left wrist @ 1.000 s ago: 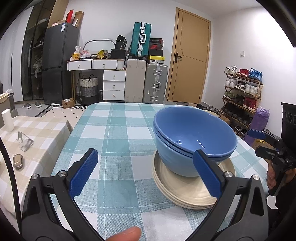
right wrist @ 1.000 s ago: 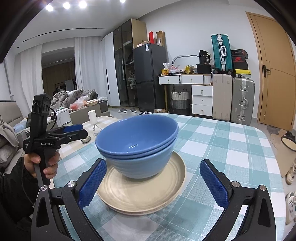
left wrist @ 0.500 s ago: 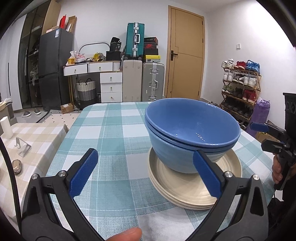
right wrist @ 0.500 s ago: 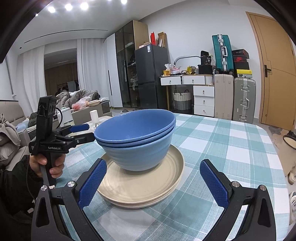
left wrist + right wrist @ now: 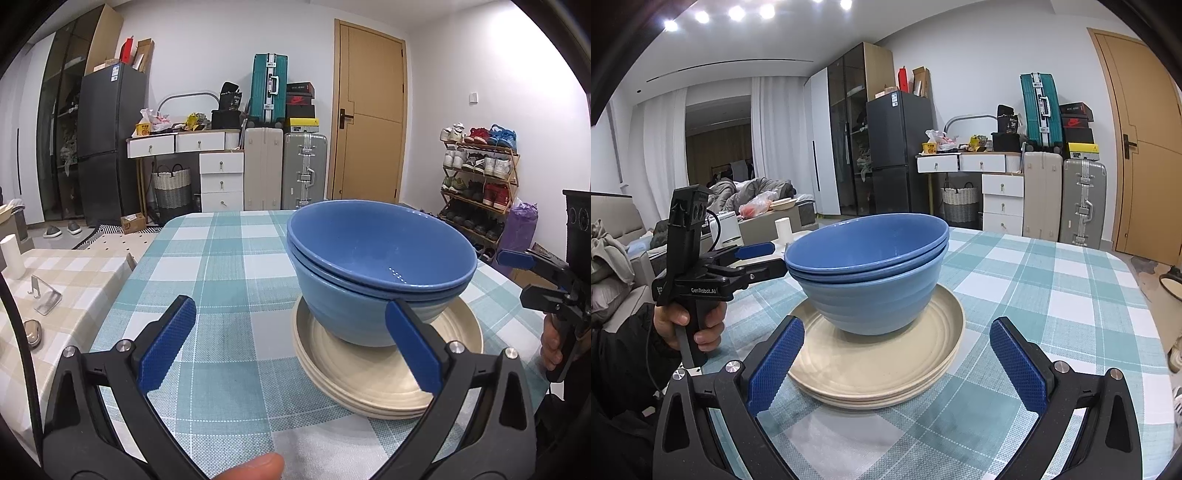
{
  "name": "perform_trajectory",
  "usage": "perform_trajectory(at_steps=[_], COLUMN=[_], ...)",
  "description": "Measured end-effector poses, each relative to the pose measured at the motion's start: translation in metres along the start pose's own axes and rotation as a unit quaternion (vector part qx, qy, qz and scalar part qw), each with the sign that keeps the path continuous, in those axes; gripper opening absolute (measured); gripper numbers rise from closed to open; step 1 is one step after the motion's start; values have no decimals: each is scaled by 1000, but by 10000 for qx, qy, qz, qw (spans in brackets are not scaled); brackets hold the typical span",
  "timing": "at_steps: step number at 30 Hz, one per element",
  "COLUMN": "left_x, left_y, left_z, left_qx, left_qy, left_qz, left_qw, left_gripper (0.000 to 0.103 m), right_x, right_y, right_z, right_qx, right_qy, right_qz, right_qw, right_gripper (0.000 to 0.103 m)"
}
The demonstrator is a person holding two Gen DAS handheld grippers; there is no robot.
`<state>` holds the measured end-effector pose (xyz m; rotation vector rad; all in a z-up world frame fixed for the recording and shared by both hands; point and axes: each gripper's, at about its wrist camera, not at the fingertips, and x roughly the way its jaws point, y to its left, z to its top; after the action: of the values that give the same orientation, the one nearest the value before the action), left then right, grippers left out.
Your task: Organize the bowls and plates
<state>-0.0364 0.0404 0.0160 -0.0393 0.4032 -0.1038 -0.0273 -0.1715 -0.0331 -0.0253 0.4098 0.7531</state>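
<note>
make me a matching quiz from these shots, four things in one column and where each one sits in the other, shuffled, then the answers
Things:
1. nested blue ceramic bowls
2. stack of cream round plates
3. teal hard-shell suitcase
4. white cylindrical cup

Places:
A. upright on top of the beige and silver suitcases by the wall
B. directly on the teal checked tablecloth
C. on the beige checked side table
D. resting on the cream plates

Pairs: 1-D, 2-B, 3-A, 4-C
</note>
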Motion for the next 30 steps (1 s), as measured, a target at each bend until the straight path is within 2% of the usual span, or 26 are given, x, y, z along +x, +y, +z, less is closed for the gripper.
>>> perform_trajectory(at_steps=[5,30], left_x=[-3,-5], left_y=[3,4], left_z=[0,0], left_qx=[-24,-45], left_qy=[-112,-109], left_qz=[15,8], left_qw=[9999,9999], left_gripper=[102,102], right_x=[-1,4], right_y=[-2,-5], right_z=[-1,-2], right_qx=[30,52], right_qy=[-42,-1], right_qz=[20,44], right_qw=[10000,10000], right_gripper=[102,103])
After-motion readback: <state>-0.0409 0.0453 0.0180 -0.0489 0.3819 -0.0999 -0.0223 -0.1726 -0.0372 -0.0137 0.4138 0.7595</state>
